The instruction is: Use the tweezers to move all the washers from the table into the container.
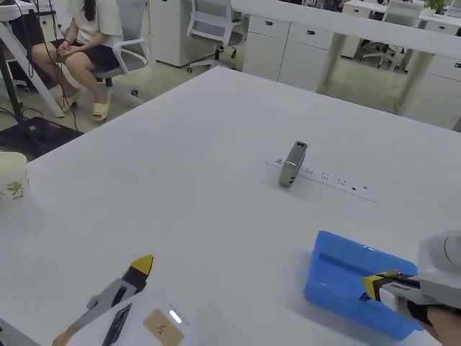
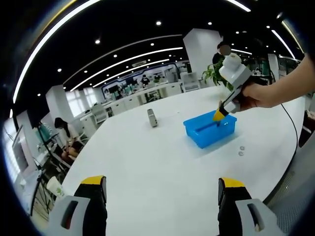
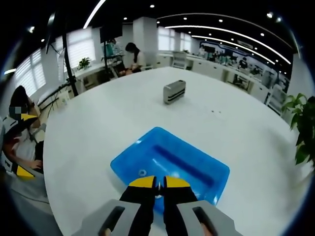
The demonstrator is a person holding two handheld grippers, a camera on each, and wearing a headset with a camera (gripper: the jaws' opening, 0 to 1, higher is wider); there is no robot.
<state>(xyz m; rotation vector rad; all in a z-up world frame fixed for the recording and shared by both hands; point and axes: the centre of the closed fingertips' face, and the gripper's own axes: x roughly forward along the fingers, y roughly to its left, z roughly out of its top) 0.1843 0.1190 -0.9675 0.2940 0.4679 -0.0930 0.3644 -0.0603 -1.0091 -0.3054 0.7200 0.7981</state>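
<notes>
The blue container [image 1: 344, 285] sits at the table's near right. My right gripper [image 1: 372, 285] hangs over its near side, jaws nearly together on a thin metal piece that looks like the tweezers [image 3: 156, 191]. In the right gripper view a small washer [image 3: 142, 172] lies on the floor of the container [image 3: 197, 167]. My left gripper [image 2: 162, 184] stands wide open and holds nothing, low at the near left [image 1: 138, 268]. From the left gripper view, two washers [image 2: 240, 150] lie on the table beside the container [image 2: 209, 129], near the table edge.
A grey adapter [image 1: 292, 163] stands on a white power strip [image 1: 338, 181] at mid-table. A white cup [image 1: 13, 177] sits at the far left edge. A person [image 1: 86, 43] sits on a chair beyond the table. A tablet-like device [image 1: 155, 323] lies at the near edge.
</notes>
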